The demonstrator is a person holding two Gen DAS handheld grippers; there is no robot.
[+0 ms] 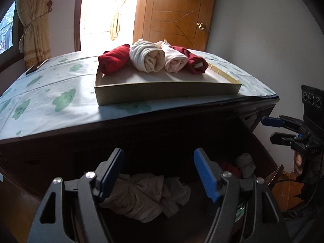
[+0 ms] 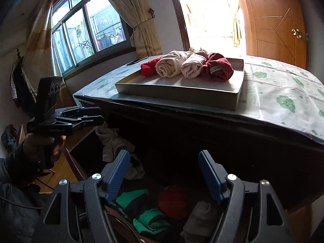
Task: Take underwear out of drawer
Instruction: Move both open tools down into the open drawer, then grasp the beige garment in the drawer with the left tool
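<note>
Both hand-held grippers, left (image 1: 159, 171) and right (image 2: 164, 172), hung open and empty over the drawer (image 1: 263, 154) of crumpled underwear (image 1: 141, 196).

Tablecloth (image 1: 50, 93): pale, green cloud print. Tray (image 1: 162, 93): beige. Rolls on it, left to right: red (image 1: 113, 60), cream (image 1: 146, 58), pink (image 1: 175, 59), dark red (image 1: 192, 60). Door (image 1: 174, 14), upper right: orange-brown wood.
</note>
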